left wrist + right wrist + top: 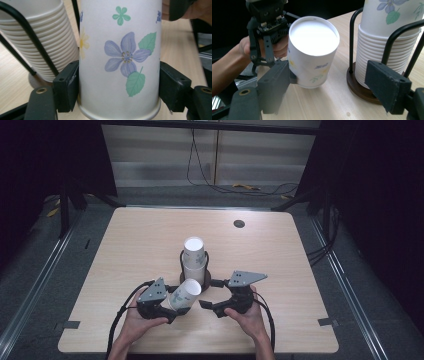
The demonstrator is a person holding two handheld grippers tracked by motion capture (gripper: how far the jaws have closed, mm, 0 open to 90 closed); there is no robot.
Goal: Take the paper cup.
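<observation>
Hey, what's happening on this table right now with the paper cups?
A person works at a wooden table with a gripper in each hand. The left gripper is clamped on a single flowered paper cup, held tilted just in front of a stack of cups in a black wire holder. The right gripper sits beside it with its jaws open and nothing between them, pointed toward the held cup.

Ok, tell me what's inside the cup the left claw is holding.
The paper cup in the left claw looks empty: the right gripper view shows only white interior. Its bottom isn't clearly distinguishable.
</observation>
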